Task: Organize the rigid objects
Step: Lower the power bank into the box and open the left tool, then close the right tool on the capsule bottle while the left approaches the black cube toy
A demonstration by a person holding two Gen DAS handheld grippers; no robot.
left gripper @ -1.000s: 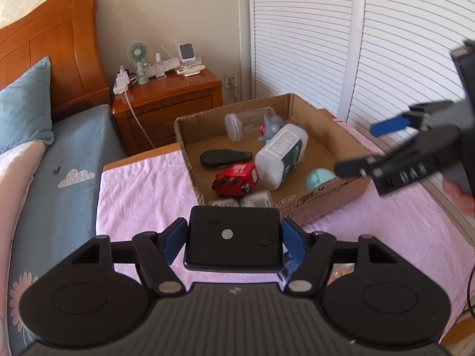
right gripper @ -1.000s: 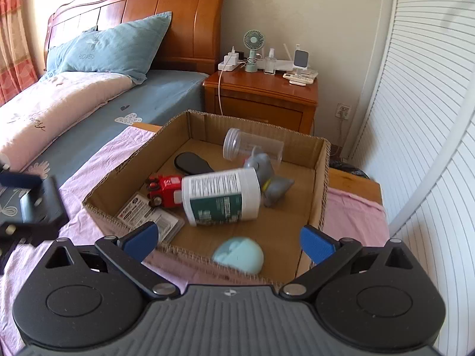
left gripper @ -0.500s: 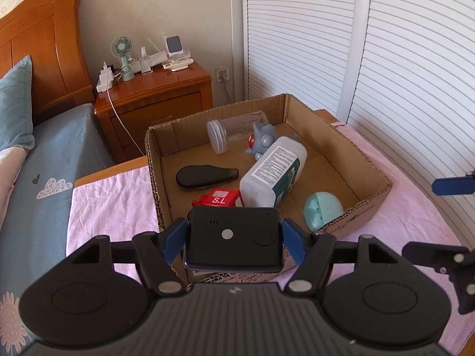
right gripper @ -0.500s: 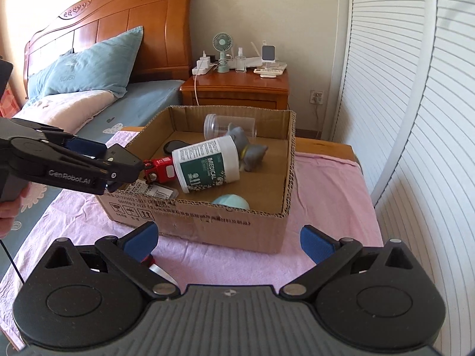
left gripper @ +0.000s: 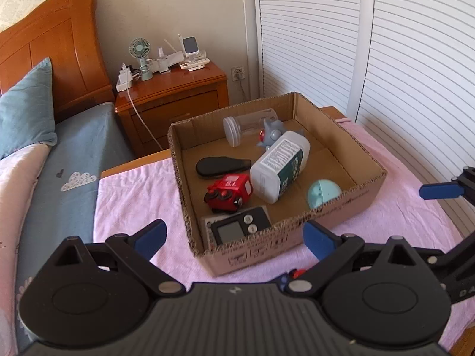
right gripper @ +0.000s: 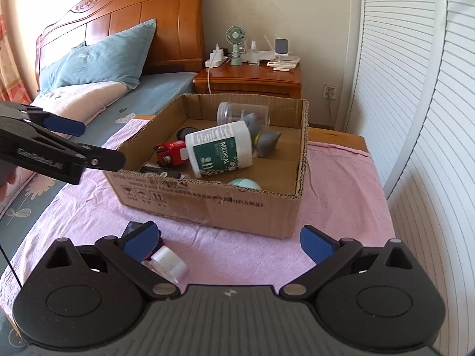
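A cardboard box (left gripper: 353, 204) (right gripper: 213, 207) sits on a pink cloth. In it lie a white medicine bottle (left gripper: 279, 169) (right gripper: 219, 152), a red toy car (left gripper: 230, 191) (right gripper: 172, 152), a black oval case (left gripper: 222, 165), a clear jar (left gripper: 249, 126) (right gripper: 237, 112), a grey toy (left gripper: 274, 132) (right gripper: 261, 136), a teal ball (left gripper: 323, 192) (right gripper: 245, 183) and a black device with a screen (left gripper: 240, 228). My left gripper (left gripper: 234, 238) (right gripper: 71, 145) is open and empty at the box's near left corner. My right gripper (right gripper: 228, 241) is open and empty in front of the box.
A small white bottle (right gripper: 166, 262) and a dark object (right gripper: 133, 227) lie on the cloth (right gripper: 332, 184) by my right gripper's left finger. A bed (right gripper: 98, 101) lies left, a wooden nightstand (left gripper: 175, 98) stands behind the box, and louvred doors (left gripper: 386, 59) run along the right.
My left gripper opened and let go of the black device, which now lies in the box's near corner. My right gripper pulled back from the box.
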